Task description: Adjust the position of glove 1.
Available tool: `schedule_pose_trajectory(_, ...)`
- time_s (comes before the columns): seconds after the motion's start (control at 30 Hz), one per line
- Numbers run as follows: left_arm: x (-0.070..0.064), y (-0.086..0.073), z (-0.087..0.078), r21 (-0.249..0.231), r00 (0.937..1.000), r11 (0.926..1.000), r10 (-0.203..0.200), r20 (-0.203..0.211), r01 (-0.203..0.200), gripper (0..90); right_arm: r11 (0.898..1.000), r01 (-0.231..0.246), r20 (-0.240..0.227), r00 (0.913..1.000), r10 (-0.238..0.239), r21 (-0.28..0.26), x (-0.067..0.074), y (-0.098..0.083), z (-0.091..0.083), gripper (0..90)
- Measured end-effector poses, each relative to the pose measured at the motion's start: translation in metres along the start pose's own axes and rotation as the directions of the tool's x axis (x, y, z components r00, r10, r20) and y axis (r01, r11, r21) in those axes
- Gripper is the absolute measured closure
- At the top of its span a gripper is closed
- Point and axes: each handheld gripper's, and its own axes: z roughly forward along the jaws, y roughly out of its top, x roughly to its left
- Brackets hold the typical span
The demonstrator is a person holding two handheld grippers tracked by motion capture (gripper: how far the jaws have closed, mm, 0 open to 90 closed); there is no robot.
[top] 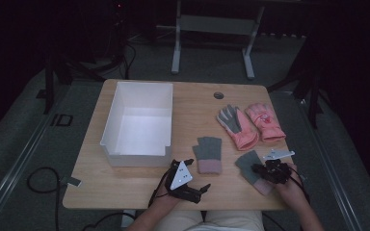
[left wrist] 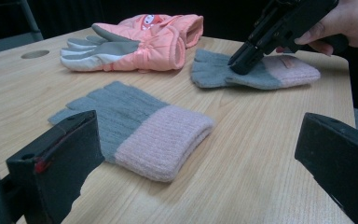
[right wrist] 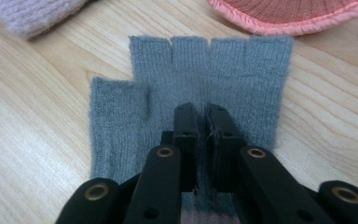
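The right gripper [right wrist: 202, 109] pinched the grey glove [right wrist: 242, 65] just beside the pink mittens [top: 250, 126]. The left gripper [top: 192, 178], jaws apart, hovered near that glove's twin [left wrist: 135, 126].

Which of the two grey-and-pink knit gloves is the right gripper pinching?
The right-hand knit glove, nearest the table's right front edge. The right gripper is shut on its grey palm; the other knit glove lies untouched ahead of the open left gripper.

Two knit gloves are grey with pale pink ribbed cuffs: one [top: 207, 154] near the table's middle, the other [top: 248, 166] to its right. Farther right lie two salmon-pink padded gloves [top: 250, 126], one with a grey and white palm. The box [top: 137, 122] is white, the table [top: 192, 103] light wood-grain, both grippers black.
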Motion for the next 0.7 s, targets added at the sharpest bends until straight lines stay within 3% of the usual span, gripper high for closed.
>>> schedule_pose_trajectory(0.13,0.000,0.000,0.000,-0.001,1.0000,1.0000,0.003,0.003,-0.003,0.1,0.999,-0.040,0.017,0.9991,0.040,0.001,0.002,0.003,-0.005,85.5)
schedule_pose_trajectory(0.3,0.000,0.000,0.000,0.002,1.0000,1.0000,0.003,0.003,-0.003,0.1,0.991,-0.098,0.046,0.9936,0.103,-0.094,0.012,0.016,-0.029,85.6)
schedule_pose_trajectory(0.37,0.000,0.000,0.000,0.000,1.0000,1.0000,0.002,0.003,-0.002,0.0,0.985,-0.118,0.078,0.9887,0.128,-0.127,0.016,0.022,-0.041,85.6)
schedule_pose_trajectory(0.47,0.000,0.000,0.000,0.004,1.0000,1.0000,0.006,0.002,-0.006,0.0,0.965,-0.188,0.123,0.9695,0.212,-0.184,0.020,0.030,-0.058,85.6)
schedule_pose_trajectory(0.57,0.000,0.000,0.000,0.000,1.0000,1.0000,0.005,0.004,-0.005,0.1,0.940,-0.240,0.181,0.9407,0.287,-0.243,0.021,0.034,-0.072,85.6)
schedule_pose_trajectory(0.7,-0.001,0.000,0.000,-0.001,1.0000,1.0000,0.008,0.004,-0.008,0.1,0.922,-0.287,0.213,0.9143,0.344,-0.259,0.021,0.033,-0.073,85.6)
